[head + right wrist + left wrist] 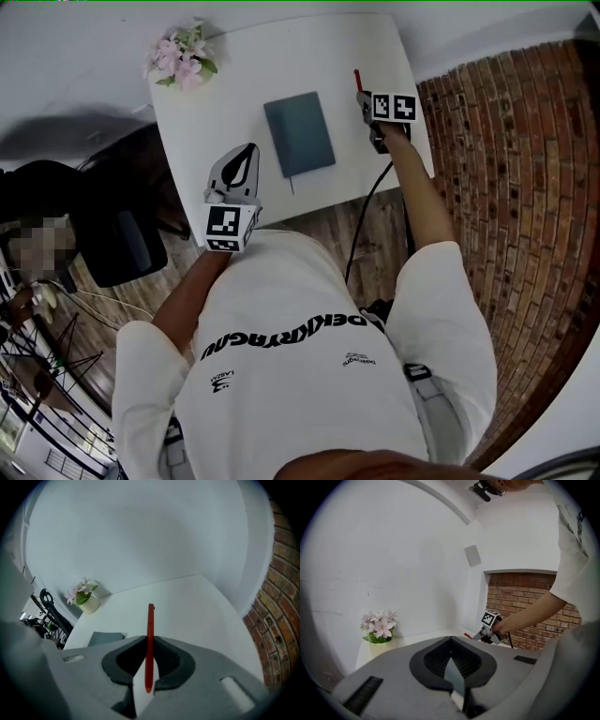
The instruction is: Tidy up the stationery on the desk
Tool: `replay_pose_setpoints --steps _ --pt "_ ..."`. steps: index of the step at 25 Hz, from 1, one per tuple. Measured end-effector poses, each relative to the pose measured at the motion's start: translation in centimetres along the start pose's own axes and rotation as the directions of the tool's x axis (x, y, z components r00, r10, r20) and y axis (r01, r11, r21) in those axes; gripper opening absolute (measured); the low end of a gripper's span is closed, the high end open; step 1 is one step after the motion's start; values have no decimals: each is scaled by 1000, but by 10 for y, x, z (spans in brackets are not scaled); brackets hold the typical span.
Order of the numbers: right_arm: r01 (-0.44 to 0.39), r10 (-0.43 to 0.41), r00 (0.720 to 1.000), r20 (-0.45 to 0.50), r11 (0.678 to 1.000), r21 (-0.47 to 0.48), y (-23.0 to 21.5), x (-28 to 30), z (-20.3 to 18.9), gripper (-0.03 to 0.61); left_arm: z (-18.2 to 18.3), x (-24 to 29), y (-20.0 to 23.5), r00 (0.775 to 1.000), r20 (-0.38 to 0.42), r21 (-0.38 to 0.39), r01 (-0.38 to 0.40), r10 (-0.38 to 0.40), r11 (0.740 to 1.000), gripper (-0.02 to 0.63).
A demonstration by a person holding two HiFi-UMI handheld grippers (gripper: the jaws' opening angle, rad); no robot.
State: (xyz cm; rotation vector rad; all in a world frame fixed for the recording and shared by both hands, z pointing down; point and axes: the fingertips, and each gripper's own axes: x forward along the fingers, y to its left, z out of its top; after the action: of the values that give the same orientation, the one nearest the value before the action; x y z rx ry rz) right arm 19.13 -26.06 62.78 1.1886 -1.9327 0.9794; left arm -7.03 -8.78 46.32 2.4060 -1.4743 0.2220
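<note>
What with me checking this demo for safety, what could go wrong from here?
The red pen sticks far out of the right hand-held gripper, pinched near one end, so it might pivot or slip. It hangs close to the right edge of the desk; dropped, it could roll off.

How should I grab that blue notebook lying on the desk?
Take the notebook by its near short edge, coming in low from the person's side. It lies flat on the desk, so only a thin edge fits between jaws. The left gripper probably suits: it is shut on nothing, while the right gripper holds the red pen.
</note>
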Motion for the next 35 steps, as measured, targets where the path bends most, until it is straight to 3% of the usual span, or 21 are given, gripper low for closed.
replay_pose_setpoints --steps 14,35 --pt "-90 94 992 -88 995 53 57 20 -76 49 -2 -21 -4 1000 7 30 8 -8 1000 -2" --pt "-74 82 987 -140 995 65 63 34 -103 49 -5 -30 1 1000 7 25 -7 7 1000 -2"
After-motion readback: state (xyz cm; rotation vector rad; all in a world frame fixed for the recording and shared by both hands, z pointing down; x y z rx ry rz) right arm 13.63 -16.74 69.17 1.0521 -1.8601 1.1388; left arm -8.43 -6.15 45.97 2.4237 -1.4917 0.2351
